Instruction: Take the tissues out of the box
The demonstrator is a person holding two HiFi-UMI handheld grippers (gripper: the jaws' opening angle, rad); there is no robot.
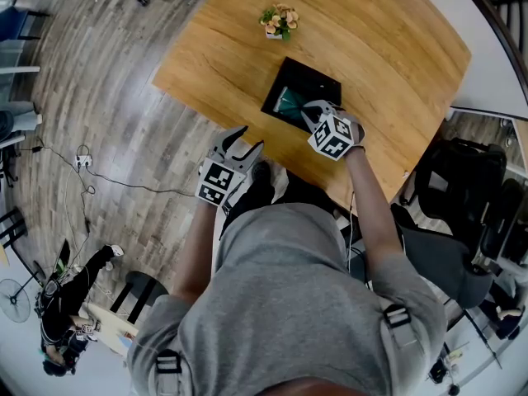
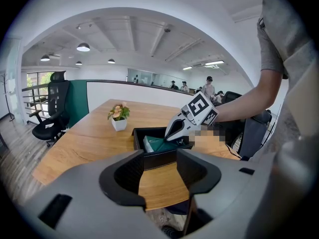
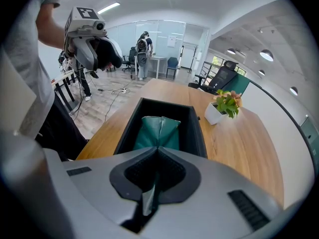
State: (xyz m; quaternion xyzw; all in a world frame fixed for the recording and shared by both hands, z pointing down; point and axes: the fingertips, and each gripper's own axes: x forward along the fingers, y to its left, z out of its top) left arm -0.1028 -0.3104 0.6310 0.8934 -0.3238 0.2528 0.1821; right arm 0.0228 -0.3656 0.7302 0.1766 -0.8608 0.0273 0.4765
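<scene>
Right gripper (image 3: 158, 151), jaws pinched on the top fold of the teal plastic tissue pack (image 3: 157, 129) sitting in the black rectangular box (image 3: 198, 128); best lifted straight up, slowly, so the film holds

No words, numbers or brand names can be read in any view. The only printed marks are black-and-white square code patterns, not letters. One set stands on the white cube (image 1: 334, 136) of the right hand-held gripper (image 1: 310, 114), just right of centre in the head view. The other is on the second white cube (image 1: 216, 182) of the left hand-held gripper (image 1: 252, 137), left of centre. Any print on the teal soft tissue pack (image 3: 158, 132) is too small to make out.
</scene>
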